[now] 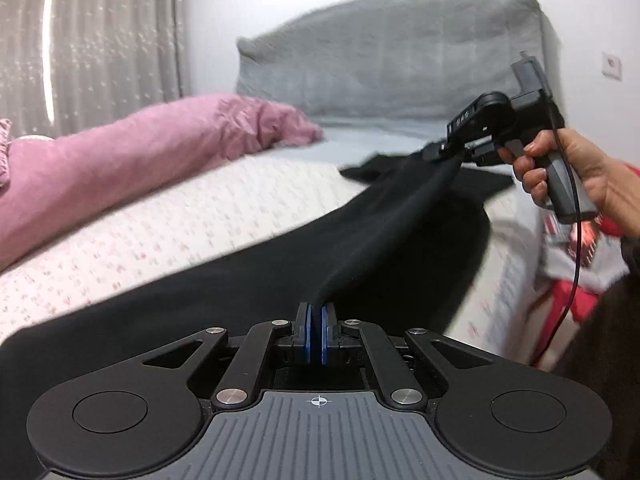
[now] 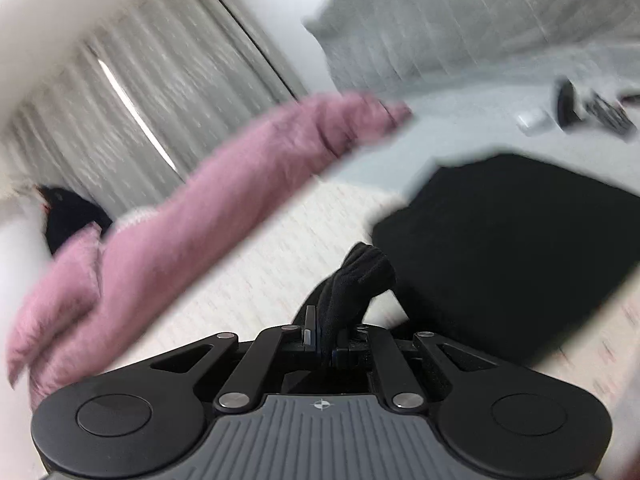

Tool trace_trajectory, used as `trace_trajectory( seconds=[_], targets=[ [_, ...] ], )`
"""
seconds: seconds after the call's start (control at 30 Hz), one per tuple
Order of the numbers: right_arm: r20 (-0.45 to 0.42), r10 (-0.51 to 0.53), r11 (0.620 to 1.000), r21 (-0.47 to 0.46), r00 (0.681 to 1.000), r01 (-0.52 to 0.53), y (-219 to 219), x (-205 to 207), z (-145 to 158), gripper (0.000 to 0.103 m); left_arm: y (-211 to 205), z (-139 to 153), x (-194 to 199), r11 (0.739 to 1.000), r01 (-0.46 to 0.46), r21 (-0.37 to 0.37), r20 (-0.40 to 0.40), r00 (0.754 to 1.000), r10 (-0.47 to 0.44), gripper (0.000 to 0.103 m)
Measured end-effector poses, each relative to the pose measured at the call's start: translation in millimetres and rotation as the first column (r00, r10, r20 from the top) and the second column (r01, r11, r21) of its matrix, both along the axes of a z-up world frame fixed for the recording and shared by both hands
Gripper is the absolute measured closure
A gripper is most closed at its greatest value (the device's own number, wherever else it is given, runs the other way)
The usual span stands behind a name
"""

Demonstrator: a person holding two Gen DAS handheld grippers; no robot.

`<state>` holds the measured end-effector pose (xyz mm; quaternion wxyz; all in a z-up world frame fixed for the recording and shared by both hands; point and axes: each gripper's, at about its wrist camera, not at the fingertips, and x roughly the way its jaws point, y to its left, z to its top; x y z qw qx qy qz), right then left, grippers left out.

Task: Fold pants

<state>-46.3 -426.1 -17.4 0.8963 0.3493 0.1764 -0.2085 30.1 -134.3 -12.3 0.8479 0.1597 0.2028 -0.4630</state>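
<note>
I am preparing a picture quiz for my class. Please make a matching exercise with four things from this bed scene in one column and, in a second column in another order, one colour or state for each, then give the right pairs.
Things:
1. pants
2. pillow
3. headboard cover
4. left gripper

Colours or states:
A. grey, upright against the wall
B. shut on black cloth
C. pink, lying on the bed
D. black, pulled tight between two grippers

Pairs: 1-D, 2-C, 3-A, 4-B. The right gripper clamps the far end of the pants.
</note>
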Motion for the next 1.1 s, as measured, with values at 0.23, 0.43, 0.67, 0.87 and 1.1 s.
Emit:
trace_trajectory(
  seconds=[0.23, 0.43, 0.67, 0.87, 1.1],
  targets=[
    [-0.156, 0.004, 0.982, 0.187, 0.988, 0.026, -14.0, -17.4, -49.9, 0.093, -3.0, -34.9, -8.0, 0.996, 0.002, 0.086, -0.032, 0.999, 0.001, 0.101],
    [-0.05, -0.078, 0.982, 0.169, 0.996, 0.085, -16.8, -31.9, -40.5, 0.094, -0.8, -27.8, -9.9, 0.998, -0.004, 0.069, -0.018, 1.0, 0.005, 0.101],
    [-0.262, -0.135, 0.991, -0.009, 0.956, 0.137, -1.2, -14.7, -39.8, 0.099, -2.4, -32.9, -10.5, 0.996, 0.017, 0.087, -0.044, 0.999, -0.013, 0.101],
    [-0.278, -0.162, 0.98, -0.156, 0.947, 0.122, 8.7, -11.2, -28.2, 0.063, 13.4, -25.2, 1.6, 1.0, -0.013, 0.011, -0.147, 0.989, 0.015, 0.082],
    [-0.184, -0.111, 0.952, -0.303, 0.977, 0.051, 29.5, -12.1, -3.3, 0.042, 55.1, 2.1, 8.2, 0.989, -0.144, -0.019, -0.172, 0.975, 0.139, 0.027]
  ],
)
